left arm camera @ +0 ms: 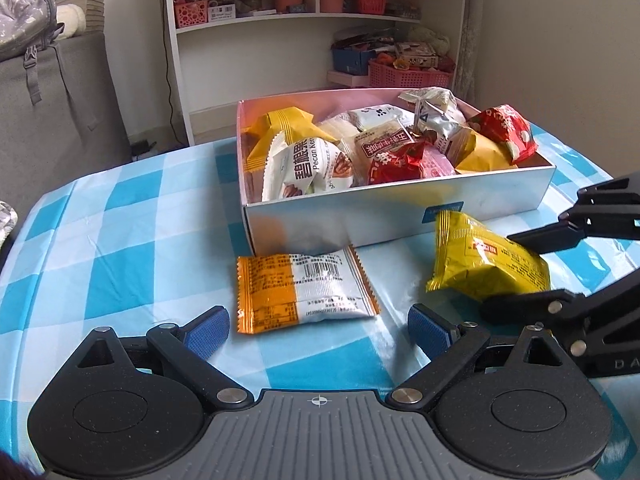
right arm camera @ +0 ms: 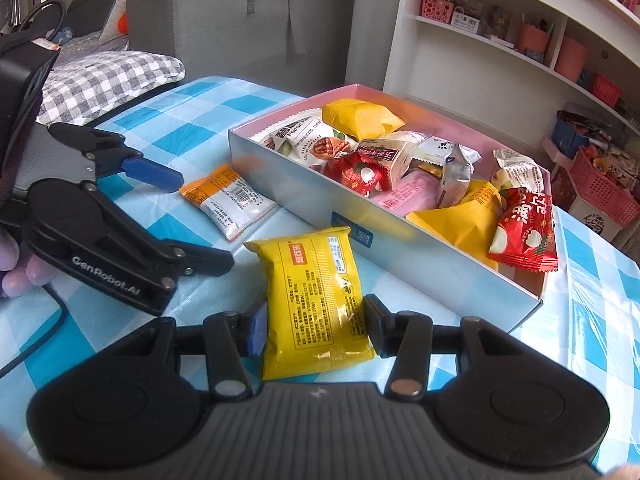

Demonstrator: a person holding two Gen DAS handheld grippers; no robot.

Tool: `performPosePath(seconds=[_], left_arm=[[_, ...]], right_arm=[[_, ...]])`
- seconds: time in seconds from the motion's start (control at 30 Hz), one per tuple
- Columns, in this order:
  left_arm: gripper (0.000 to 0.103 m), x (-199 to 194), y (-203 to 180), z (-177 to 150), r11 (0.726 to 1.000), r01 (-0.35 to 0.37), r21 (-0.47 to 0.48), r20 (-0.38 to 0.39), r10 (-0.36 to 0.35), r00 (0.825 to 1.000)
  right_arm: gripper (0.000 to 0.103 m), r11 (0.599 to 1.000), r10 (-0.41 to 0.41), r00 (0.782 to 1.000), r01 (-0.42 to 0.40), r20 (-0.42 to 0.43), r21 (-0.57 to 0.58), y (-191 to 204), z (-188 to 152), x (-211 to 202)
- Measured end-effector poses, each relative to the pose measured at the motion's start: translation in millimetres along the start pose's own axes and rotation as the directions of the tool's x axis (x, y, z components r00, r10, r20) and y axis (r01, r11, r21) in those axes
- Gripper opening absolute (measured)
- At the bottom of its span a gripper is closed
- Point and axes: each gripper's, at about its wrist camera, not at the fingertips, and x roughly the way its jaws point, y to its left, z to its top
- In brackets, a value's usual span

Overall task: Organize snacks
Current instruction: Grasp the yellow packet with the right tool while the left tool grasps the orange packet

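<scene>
Your right gripper (right arm camera: 314, 326) is pinching the yellow pack (right arm camera: 316, 304) by its sides, both pads pressing the wrapper, and you are holding it just in front of the box (right arm camera: 400, 264), near the blue label on the box's front wall. Your left gripper (left arm camera: 318, 330) is standing spread wide with nothing between its fingers, pointing down at the orange pack (left arm camera: 306, 294). That pack is lying flat on the checked cloth (left arm camera: 120, 248), close against the box's front wall and just left of the yellow one. The box is sitting open on the cloth, already crowded with snacks: a pecan pack (left arm camera: 306, 168) at the near left corner, a red pack (right arm camera: 524, 232) leaning over the right end. Your two grippers are working close together, the left one's near finger almost level with the yellow pack. Behind the table, a white shelf (left arm camera: 248, 52) and a grey sofa (right arm camera: 240, 20) are standing well clear.
</scene>
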Motion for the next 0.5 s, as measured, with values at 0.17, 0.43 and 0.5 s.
performPosePath(seconds=[0.17, 0.43, 0.5], left_arm=[[0.093, 5.5, 1.5, 5.3, 0.999, -0.025, -0.042, 0.014, 0.025, 1.0], [0.064, 0.6, 8.9, 7.0, 0.996, -0.048, -0.075, 0.023, 0.05, 0.998], [0.055, -1.1, 9.4, 7.7, 0.996, -0.045, -0.078, 0.02, 0.047, 0.999]], right_arm=[[0.045, 1.0, 0.007, 1.0, -0.007, 0.003, 0.004, -2.0, -0.9, -1.0], [0.045, 1.0, 0.003, 1.0, -0.003, 0.002, 0.007, -1.6, -1.3, -2.3], [0.045, 1.0, 0.0, 1.0, 0.0, 0.001, 0.005, -1.2, -1.1, -2.5]])
